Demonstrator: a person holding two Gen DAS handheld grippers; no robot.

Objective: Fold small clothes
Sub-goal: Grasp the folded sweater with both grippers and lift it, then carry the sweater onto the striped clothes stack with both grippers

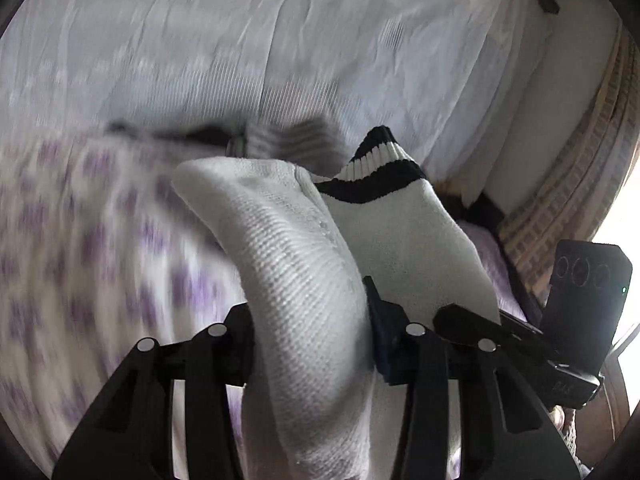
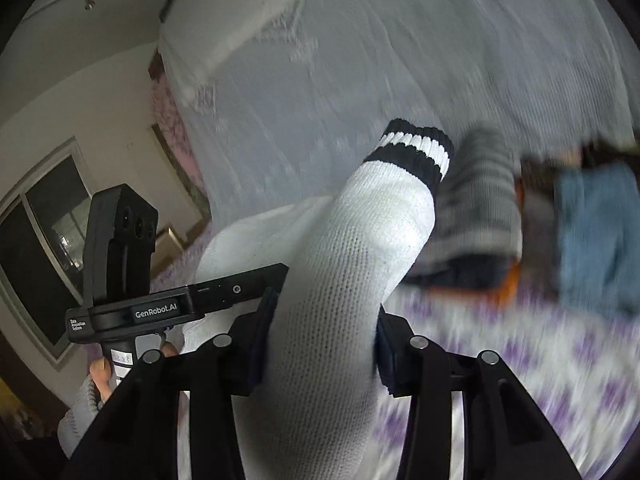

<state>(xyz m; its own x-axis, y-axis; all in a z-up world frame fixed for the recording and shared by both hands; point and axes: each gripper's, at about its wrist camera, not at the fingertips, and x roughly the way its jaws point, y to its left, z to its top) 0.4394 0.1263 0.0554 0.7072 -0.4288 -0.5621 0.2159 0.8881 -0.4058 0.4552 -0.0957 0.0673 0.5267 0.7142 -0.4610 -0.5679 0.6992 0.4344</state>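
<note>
A white sock (image 1: pixel 288 248) with a black-and-white striped cuff (image 1: pixel 380 168) hangs stretched between both grippers above the bed. In the left wrist view my left gripper (image 1: pixel 308 308) is shut on the sock's foot part, and the toe end sticks up past the fingers. The right gripper's finger (image 1: pixel 472 320) grips the cuff half at the right. In the right wrist view my right gripper (image 2: pixel 324 312) is shut on the sock (image 2: pixel 360 232) just below the striped cuff (image 2: pixel 416 152). The left gripper's body (image 2: pixel 168 308) is close on the left.
Below lies a bed sheet with purple flowers (image 2: pixel 560 360). A blurred pile of clothes sits on it: a grey striped piece (image 2: pixel 480 200), a blue one (image 2: pixel 596 232), something orange beneath. White netting (image 1: pixel 240 40) hangs behind. A hand (image 2: pixel 100 372) holds the left gripper's handle.
</note>
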